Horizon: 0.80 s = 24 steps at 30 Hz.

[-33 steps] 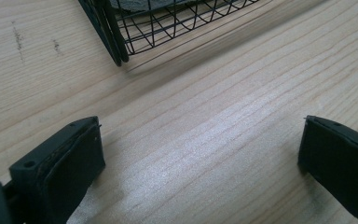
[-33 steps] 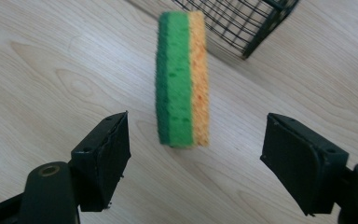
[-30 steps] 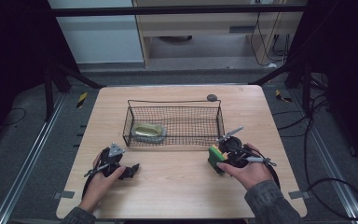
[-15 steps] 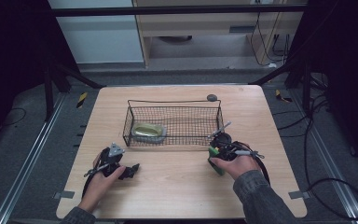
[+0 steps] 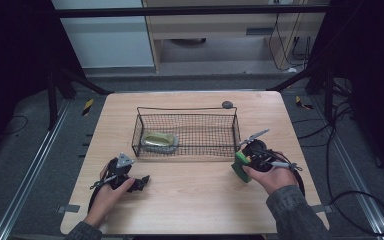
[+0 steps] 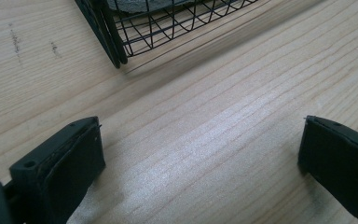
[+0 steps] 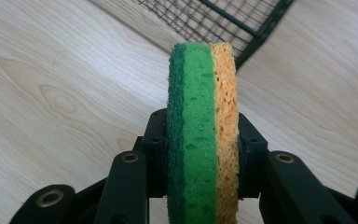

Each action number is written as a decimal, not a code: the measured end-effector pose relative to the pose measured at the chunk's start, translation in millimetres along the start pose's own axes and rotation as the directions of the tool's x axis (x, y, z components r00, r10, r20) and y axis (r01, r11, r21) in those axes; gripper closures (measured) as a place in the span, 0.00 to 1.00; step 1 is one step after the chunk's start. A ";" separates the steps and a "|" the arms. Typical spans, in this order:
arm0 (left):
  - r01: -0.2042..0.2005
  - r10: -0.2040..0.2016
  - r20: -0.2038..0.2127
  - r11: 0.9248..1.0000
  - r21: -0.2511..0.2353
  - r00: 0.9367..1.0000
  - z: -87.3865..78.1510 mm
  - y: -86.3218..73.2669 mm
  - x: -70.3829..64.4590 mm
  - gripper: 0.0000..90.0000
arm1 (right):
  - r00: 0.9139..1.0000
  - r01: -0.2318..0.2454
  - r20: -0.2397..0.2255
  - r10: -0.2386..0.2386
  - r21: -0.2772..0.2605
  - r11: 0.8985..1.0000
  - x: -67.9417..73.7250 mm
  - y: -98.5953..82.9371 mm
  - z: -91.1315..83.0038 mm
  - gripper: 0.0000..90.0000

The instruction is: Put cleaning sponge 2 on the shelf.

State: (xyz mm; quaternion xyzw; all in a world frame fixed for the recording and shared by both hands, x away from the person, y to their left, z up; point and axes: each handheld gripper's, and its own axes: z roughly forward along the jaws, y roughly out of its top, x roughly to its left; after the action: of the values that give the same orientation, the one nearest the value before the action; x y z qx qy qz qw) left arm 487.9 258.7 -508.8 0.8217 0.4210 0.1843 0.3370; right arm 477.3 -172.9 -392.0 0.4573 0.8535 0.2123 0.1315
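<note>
A green-and-yellow sponge (image 7: 201, 126) stands on edge between the jaws of my right gripper (image 7: 200, 154), which is shut on it. In the high view the sponge (image 5: 240, 166) hangs just above the table, off the front right corner of a black wire basket (image 5: 187, 150). My right gripper (image 5: 245, 162) is held by a hand in a dark sleeve. My left gripper (image 5: 142, 182) rests low on the table near the front left, open, with bare wood between its jaws. Its view shows the gripper (image 6: 200, 158) facing the basket's corner (image 6: 114, 46).
Inside the basket's left end lies a flat olive-gold packet (image 5: 159, 140). A small dark round object (image 5: 227, 104) sits on the table behind the basket. The wooden table (image 5: 195, 210) has open room in front of the basket. Dark floor and cables surround it.
My right gripper with the sponge shifted slightly left and toward the basket's front right corner, then settled there. The left gripper has stayed in place.
</note>
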 end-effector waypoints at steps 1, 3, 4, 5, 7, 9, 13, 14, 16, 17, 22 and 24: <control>0.000 0.000 0.000 1.000 0.000 1.000 0.0 0.0 0.0 0.00 | 1.000 0.000 0.000 0.000 0.000 1.000 0.0 0.0 0.0 0.71; -0.005 0.005 0.005 1.000 0.001 1.000 0.2 0.2 0.5 0.00 | 1.000 0.000 0.012 0.001 -0.014 1.000 -9.6 -3.4 -4.8 0.71; -0.005 0.005 0.006 1.000 0.001 1.000 0.2 0.3 0.6 0.00 | 1.000 -0.003 0.017 0.003 -0.023 1.000 -14.1 -4.8 -6.2 0.71; -0.006 0.006 0.007 1.000 0.001 1.000 0.3 0.3 0.6 0.00 | 1.000 -0.003 0.022 0.004 -0.027 1.000 -17.3 -5.9 -6.6 0.71; -0.006 0.006 0.007 1.000 0.001 1.000 0.3 0.4 0.7 0.00 | 1.000 -0.018 0.022 0.019 -0.036 0.999 -22.9 -7.5 -7.3 0.71; -0.008 0.008 0.008 1.000 0.001 1.000 0.4 0.5 0.9 0.00 | 0.998 -0.040 0.037 0.041 -0.045 0.998 -34.3 -9.5 -9.0 0.72; -0.008 0.008 0.009 1.000 0.000 1.000 0.5 0.5 0.9 0.00 | 0.996 -0.066 0.063 0.070 -0.056 0.996 -47.6 -8.4 -12.8 0.72; -0.009 0.009 0.008 1.000 0.000 1.000 0.5 0.5 0.9 0.00 | 0.994 -0.075 0.070 0.079 -0.062 0.995 -50.9 -7.3 -14.5 0.72; -0.008 0.008 0.009 1.000 0.000 1.000 0.5 0.5 0.9 0.00 | 0.993 -0.081 0.075 0.086 -0.073 0.994 -55.8 -5.0 -17.4 0.72; -0.008 0.008 0.009 1.000 0.000 1.000 0.5 0.5 0.9 0.00 | 0.993 -0.078 0.078 0.084 -0.079 0.994 -57.6 -3.9 -18.4 0.72; -0.009 0.009 0.009 1.000 0.000 1.000 0.5 0.5 1.0 0.00 | 0.990 -0.099 0.089 0.108 -0.101 0.990 -65.9 6.3 -25.7 0.72; -0.009 0.009 0.009 1.000 0.000 1.000 0.5 0.5 1.0 0.00 | 0.988 -0.105 0.098 0.116 -0.104 0.989 -67.9 10.8 -26.6 0.72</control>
State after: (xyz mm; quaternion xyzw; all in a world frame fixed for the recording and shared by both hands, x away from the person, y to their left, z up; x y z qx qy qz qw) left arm 489.1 259.0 -508.8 0.8244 0.4159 0.1819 0.3381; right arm 511.1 -230.8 -361.4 0.5074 0.8074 0.2369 0.1860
